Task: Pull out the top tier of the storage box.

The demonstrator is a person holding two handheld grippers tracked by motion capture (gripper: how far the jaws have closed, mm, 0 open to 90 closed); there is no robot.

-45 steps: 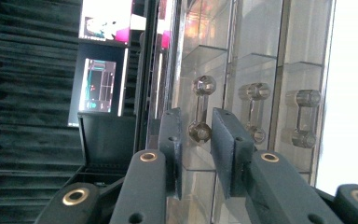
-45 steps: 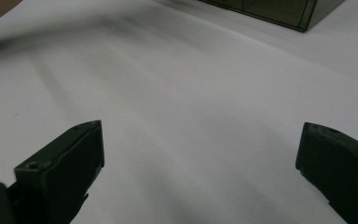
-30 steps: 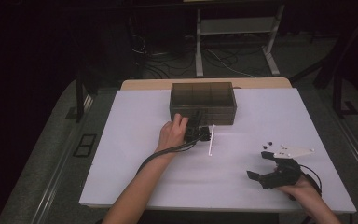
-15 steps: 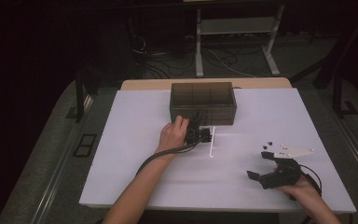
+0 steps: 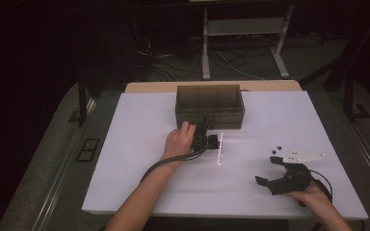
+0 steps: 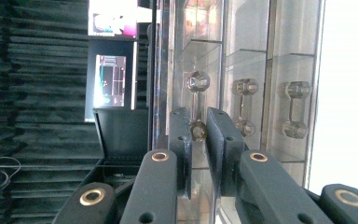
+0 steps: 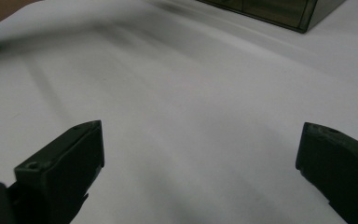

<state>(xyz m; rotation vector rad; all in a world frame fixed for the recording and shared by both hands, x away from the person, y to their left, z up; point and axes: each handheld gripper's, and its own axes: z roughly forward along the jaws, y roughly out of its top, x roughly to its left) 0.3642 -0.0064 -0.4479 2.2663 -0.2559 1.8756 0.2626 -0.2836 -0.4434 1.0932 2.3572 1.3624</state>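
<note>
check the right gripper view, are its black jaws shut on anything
No, the right gripper stands wide open over the bare white table.

The right gripper [image 7: 200,172] is seen with its two black jaws spread wide apart at the lower corners, nothing held between them. A bare white table [image 7: 182,93] is spread beneath. At the upper right, a corner of what appears to be a dark translucent box [image 7: 279,11] is shown.
</note>
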